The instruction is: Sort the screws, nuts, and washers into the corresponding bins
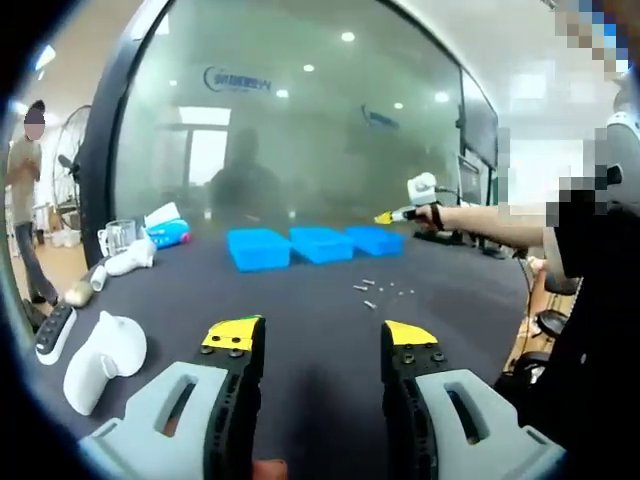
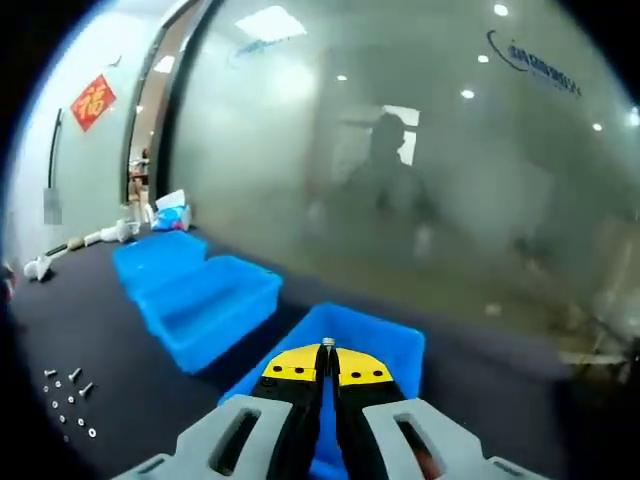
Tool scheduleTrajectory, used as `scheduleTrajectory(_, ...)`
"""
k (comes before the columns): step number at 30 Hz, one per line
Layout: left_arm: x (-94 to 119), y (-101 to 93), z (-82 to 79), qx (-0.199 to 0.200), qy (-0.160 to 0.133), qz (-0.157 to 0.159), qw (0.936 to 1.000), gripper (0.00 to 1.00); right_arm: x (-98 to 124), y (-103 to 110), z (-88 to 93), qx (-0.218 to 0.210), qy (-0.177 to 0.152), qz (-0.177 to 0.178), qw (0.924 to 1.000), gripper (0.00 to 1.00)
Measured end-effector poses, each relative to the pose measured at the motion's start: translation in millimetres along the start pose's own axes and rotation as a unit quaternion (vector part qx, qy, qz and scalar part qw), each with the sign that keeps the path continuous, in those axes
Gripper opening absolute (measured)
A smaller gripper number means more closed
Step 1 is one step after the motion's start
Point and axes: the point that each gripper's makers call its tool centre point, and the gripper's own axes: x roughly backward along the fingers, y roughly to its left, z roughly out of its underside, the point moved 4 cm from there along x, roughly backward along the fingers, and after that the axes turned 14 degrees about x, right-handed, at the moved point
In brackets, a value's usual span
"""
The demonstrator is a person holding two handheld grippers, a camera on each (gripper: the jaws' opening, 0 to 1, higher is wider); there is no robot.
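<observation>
Left gripper [image 1: 322, 338] held low at 6 o'clock in the left gripper view, jaws spread wide apart, yellow tips level. At 2 o'clock there, the person's outstretched right arm [image 1: 490, 224] holds the right gripper [image 1: 385, 217]. In the right gripper view, the right gripper [image 2: 327, 347] pinches a small screw [image 2: 327, 343] between closed jaws

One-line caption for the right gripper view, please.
Right gripper, shut on a small screw, hovers over the nearest of three blue bins; loose hardware lies on the dark table.
</observation>
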Motion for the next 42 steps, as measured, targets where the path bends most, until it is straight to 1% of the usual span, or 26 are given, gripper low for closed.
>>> scheduleTrajectory(2, 0.3, 1.6, -0.6, 0.003, -0.002, -0.002, 1.0, 0.45, -0.1, -2.8, -0.1, -0.004, -0.003, 0.008, 1.0, 0.01)
scheduleTrajectory(5, -0.2, 2.8, -1.2, 0.004, -0.003, -0.004, 1.0, 0.45, -0.6, -3.8, 1.1, -0.011, -0.003, 0.011, 0.9999, 0.02)
scheduleTrajectory(9, -1.3, 2.1, 0.3, 0.002, 0.0, -0.003, 1.0, 0.45, 1.1, -3.5, -0.9, -0.007, -0.014, 0.014, 0.9998, 0.05)
scheduleTrajectory(13, -0.7, 2.3, 0.7, 0.003, 0.001, -0.002, 1.0, 0.45, 5.8, -4.8, -1.4, -0.013, -0.028, 0.019, 0.9993, 0.2)
scheduleTrajectory(17, 0.0, 2.5, 0.2, 0.003, 0.0, -0.002, 1.0, 0.45, 17.2, -5.3, -0.9, -0.031, -0.044, 0.022, 0.9983, 0.27)
scheduleTrajectory(19, -0.5, 2.2, 0.7, 0.001, 0.002, -0.002, 1.0, 0.45, 23.7, -3.5, -1.0, -0.045, -0.052, 0.019, 0.9975, 0.28)
scheduleTrajectory(20, -0.8, 2.0, 0.9, 0.0, 0.003, -0.002, 1.0, 0.45, 28.4, -2.3, -3.1, -0.056, -0.063, 0.019, 0.9962, 0.28)
scheduleTrajectory(24, -2.2, 0.1, -0.4, 0.003, -0.001, 0.001, 1.0, 0.45, 49.3, 7.5, -3.8, -0.054, -0.076, 0.008, 0.9956, 0.28)
scheduleTrajectory(25, -2.5, -0.3, -0.9, 0.003, -0.002, 0.001, 1.0, 0.45, 58.2, 7.1, -9.4, -0.057, -0.105, 0.02, 0.9926, 0.28)
scheduleTrajectory(27, -3.2, -0.7, -2.4, 0.005, -0.008, 0.001, 1.0, 0.45, 72.5, 11.1, -6.9, -0.065, -0.107, 0.02, 0.992, 0.28)
scheduleTrajectory(31, -4.6, 0.0, -2.7, 0.009, -0.011, -0.001, 0.9999, 0.45, 100.0, 26.0, -6.9, -0.065, -0.129, 0.012, 0.9894, 0.28)
scheduleTrajectory(35, -5.5, -0.4, -2.6, 0.006, -0.009, -0.001, 0.9999, 0.45, 136.7, 49.6, -8.0, -0.066, -0.156, -0.001, 0.9856, 0.29)
scheduleTrajectory(42, -8.3, -4.7, -5.9, 0.005, -0.011, 0.005, 0.9999, 0.45, 190.9, 86.1, -3.9, -0.062, -0.18, -0.018, 0.9815, 0.29)
